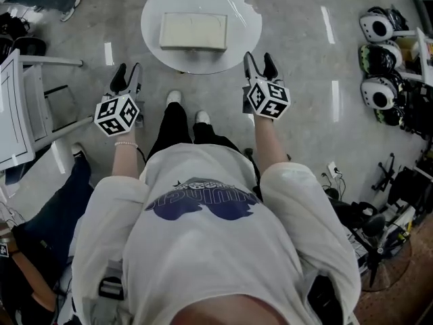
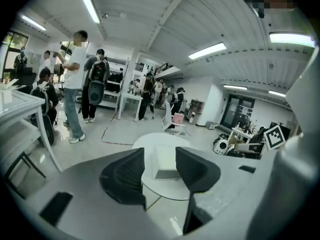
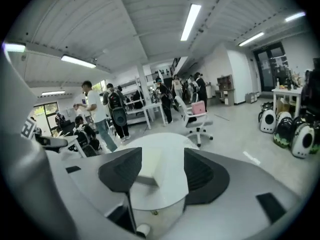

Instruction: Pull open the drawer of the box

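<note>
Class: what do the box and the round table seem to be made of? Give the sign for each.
Box: cream, matt, no glare; perhaps plastic or painted wood.
Round table: glossy white top with light streaks; probably laminate or plastic.

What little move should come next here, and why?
Probably reach forward toward the box. The left gripper and the right gripper both hang open and empty, short of the round table, and the box sits on it untouched and apparently closed.

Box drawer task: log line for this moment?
stage: before contact | box: on round table, untouched | left gripper: open, empty | right gripper: open, empty
</note>
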### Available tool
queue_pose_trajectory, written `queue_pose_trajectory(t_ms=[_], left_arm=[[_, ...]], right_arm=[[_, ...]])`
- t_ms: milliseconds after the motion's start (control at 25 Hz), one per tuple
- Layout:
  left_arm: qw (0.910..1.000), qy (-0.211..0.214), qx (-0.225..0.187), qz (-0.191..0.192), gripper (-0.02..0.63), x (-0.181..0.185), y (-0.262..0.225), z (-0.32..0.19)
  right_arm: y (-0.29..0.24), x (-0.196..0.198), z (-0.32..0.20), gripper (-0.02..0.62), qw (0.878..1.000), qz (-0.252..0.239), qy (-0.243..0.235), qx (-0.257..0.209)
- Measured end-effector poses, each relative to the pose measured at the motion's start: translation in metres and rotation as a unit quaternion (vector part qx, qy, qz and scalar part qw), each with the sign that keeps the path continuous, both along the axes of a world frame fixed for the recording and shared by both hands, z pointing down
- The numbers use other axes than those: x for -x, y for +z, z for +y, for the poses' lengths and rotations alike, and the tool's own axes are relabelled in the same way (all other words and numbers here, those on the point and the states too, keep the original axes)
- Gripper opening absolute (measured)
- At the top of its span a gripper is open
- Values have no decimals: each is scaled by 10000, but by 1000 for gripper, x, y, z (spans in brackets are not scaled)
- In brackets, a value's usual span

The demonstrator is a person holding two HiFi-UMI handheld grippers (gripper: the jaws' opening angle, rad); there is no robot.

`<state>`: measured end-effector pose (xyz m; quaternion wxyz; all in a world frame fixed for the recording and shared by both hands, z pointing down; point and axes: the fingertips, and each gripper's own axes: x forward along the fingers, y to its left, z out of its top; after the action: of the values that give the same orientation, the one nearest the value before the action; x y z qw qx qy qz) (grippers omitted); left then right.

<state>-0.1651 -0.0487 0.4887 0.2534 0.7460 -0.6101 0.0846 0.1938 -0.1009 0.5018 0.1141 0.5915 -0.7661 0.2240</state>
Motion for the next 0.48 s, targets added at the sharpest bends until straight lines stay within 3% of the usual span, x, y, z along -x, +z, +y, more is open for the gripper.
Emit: queue_pose_trajectory(t_ms=[280,480], left_arm=[[9943,790,712,101,179,-29,66,-74],[9858,1093,1251,235,178,-35,111,-101]], right_arm=[[77,70,10,245,9954,202,-231,903],[113,122,11,249,9900,196,-350,1353]])
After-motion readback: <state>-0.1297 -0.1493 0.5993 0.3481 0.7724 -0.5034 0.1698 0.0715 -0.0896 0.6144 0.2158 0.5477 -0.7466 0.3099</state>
